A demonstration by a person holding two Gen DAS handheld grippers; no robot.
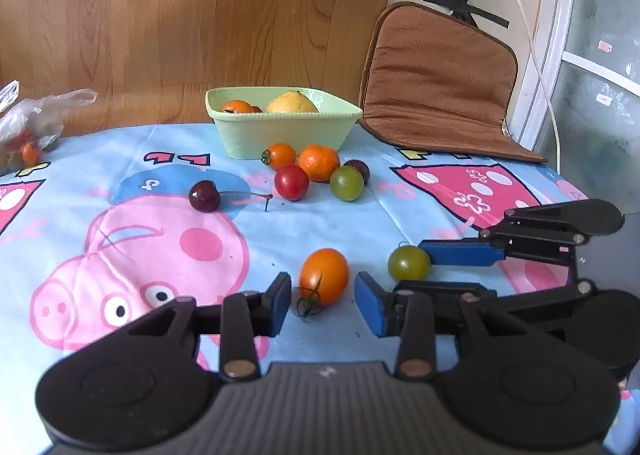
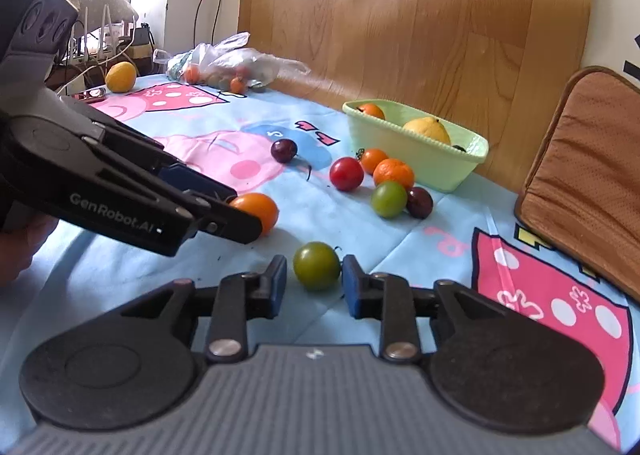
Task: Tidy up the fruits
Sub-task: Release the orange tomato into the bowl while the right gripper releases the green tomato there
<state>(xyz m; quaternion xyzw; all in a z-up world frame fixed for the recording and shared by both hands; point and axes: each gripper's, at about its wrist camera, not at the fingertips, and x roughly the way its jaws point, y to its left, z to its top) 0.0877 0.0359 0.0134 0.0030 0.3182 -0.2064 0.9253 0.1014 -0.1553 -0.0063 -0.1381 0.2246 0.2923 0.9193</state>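
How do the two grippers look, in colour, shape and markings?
Both are matte black plastic. The left gripper and the right gripper each have two round discs at the base, a ribbed grey centre plate, linkage bars with metal rivets, and blue pads on the fingers. White lettering "GenRobot.AI" runs along the left one's side.

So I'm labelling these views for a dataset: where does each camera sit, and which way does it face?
Left wrist: on the left hand-held gripper, facing the green bowl; its jaws flank an orange tomato without touching; the right hand-held gripper enters from the right.
Right wrist: on the right hand-held gripper, facing the wood panel; a green tomato sits between its pads; the left hand-held gripper and part of a hand show at left.
Shared: bowl, both tomatoes, cartoon tablecloth.
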